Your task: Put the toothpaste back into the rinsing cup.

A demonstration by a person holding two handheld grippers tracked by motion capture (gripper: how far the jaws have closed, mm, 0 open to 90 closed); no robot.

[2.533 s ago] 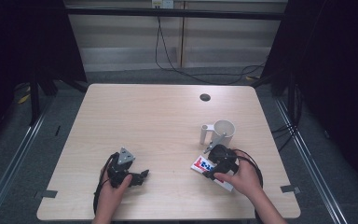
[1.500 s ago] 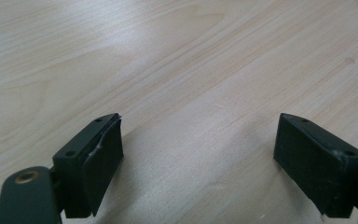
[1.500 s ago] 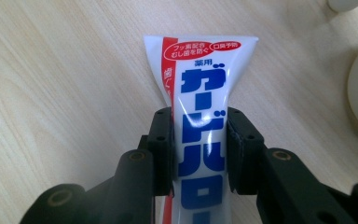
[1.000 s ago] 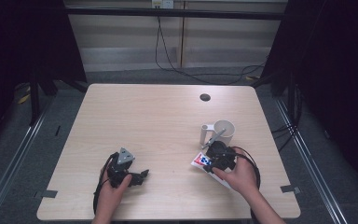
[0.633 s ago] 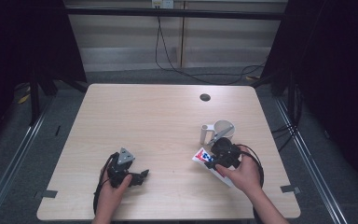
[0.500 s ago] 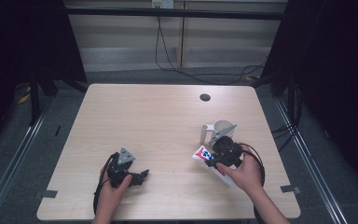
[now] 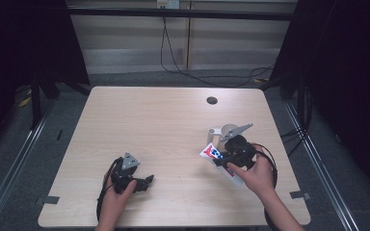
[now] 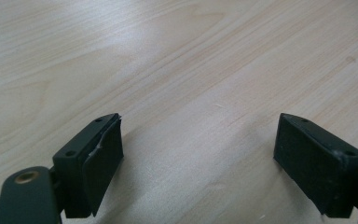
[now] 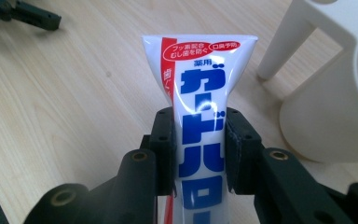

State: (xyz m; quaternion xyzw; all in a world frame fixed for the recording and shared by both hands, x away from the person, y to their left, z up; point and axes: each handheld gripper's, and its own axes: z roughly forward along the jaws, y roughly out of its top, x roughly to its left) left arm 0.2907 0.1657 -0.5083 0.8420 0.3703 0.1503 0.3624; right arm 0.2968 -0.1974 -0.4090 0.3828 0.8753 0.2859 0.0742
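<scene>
The work surface is a pale wood-grain table (image 7: 139,120) standing on a grey floor, with dark curtains at both sides and cables hanging down the back wall. The right gripper (image 9: 199,140) is closed on a white toothpaste tube (image 9: 200,102) with blue and red lettering, both jaws pressing its sides about mid-body and the flat crimped end pointing away from the camera. In the high view the tube (image 7: 213,153) sits at the right half of the table, just beside a white mug (image 7: 226,131) with a squared handle; whether the tube is clear of the surface cannot be determined. The left gripper (image 8: 198,154) rests at the near left with its jaws spread wide and nothing between them. The step in hand appears to be transferring the grasped tube toward the mug. The next move probably requires tilting the tube upright, aligning it over the mug opening, and releasing only once it is inside the rim.
</scene>
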